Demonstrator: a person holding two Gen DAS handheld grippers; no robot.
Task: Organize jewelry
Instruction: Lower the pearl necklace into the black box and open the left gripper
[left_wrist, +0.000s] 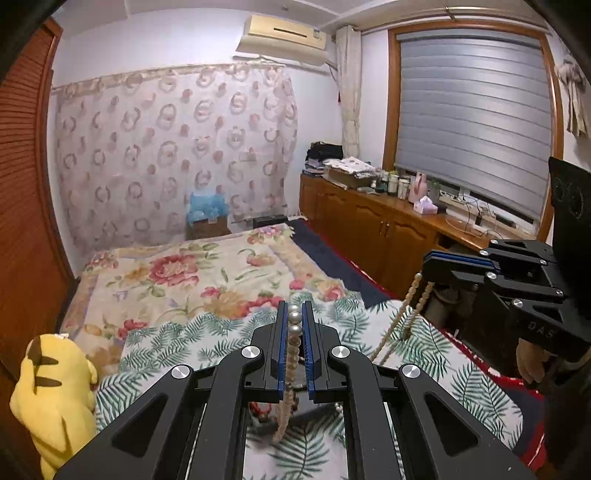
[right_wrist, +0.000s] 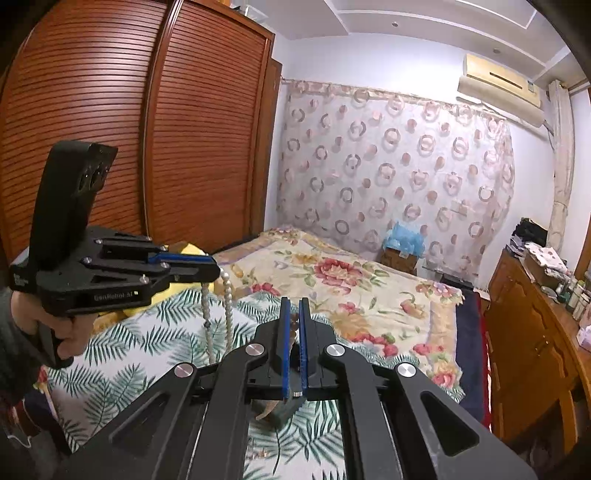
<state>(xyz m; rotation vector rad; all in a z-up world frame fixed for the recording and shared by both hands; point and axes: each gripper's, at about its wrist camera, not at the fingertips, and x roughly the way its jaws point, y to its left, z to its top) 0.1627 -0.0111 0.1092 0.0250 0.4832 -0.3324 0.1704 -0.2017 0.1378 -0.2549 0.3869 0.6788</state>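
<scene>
My left gripper is shut on a pearl necklace; its beads sit between the blue pads and the strand hangs down below. The strand runs right to my right gripper, which is shut on its other end, with two strands hanging from it. In the right wrist view my right gripper holds beads between its pads, and my left gripper holds two hanging pearl strands. Both are held above a leaf-print cloth. Red beads lie under the left gripper.
A floral bedspread covers the bed behind the cloth. A yellow plush toy sits at the left. A wooden cabinet with bottles and boxes runs along the right under the window. A wooden wardrobe stands on the left.
</scene>
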